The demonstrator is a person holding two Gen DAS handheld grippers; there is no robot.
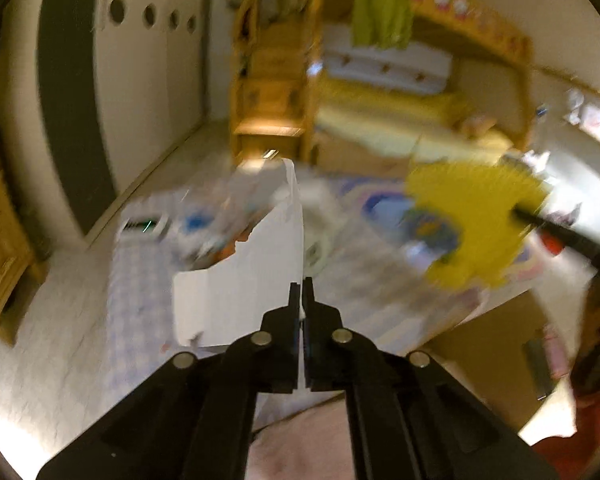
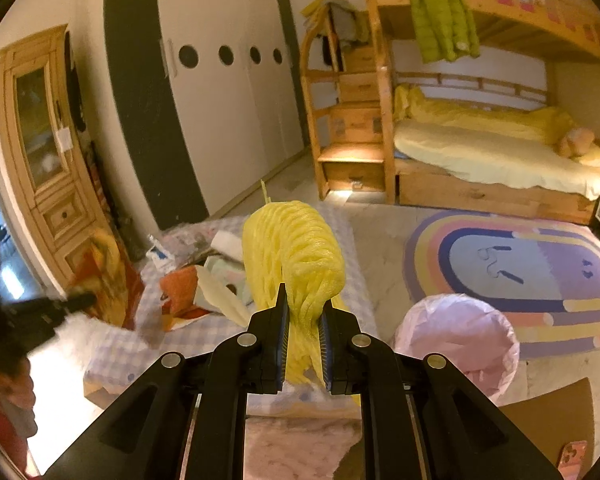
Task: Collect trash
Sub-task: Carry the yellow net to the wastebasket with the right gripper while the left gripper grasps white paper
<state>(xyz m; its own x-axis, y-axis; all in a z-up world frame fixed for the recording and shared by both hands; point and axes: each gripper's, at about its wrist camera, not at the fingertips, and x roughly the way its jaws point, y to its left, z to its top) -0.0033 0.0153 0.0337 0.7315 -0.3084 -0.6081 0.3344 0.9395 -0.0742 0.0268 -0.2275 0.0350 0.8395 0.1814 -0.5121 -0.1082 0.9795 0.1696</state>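
Left claw [image 1: 302, 284]: jaws closed tight, nipping the edge of a white paper sheet [image 1: 252, 272], pointing downward at a slant.
Right claw [image 2: 303, 304]: jaws narrowly parted, pads pressing a yellow foam net [image 2: 296, 248], pointing downward at a slant.

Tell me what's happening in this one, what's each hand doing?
A person is picking up trash in a bedroom with a handheld gripper in each hand. The right gripper is shut on a yellow foam net, held above the checkered mat where more litter lies. The left gripper is shut on the edge of a white sheet of paper, lifted off the floor. A bin lined with a pink bag stands close by on the right; neither piece is in it yet.
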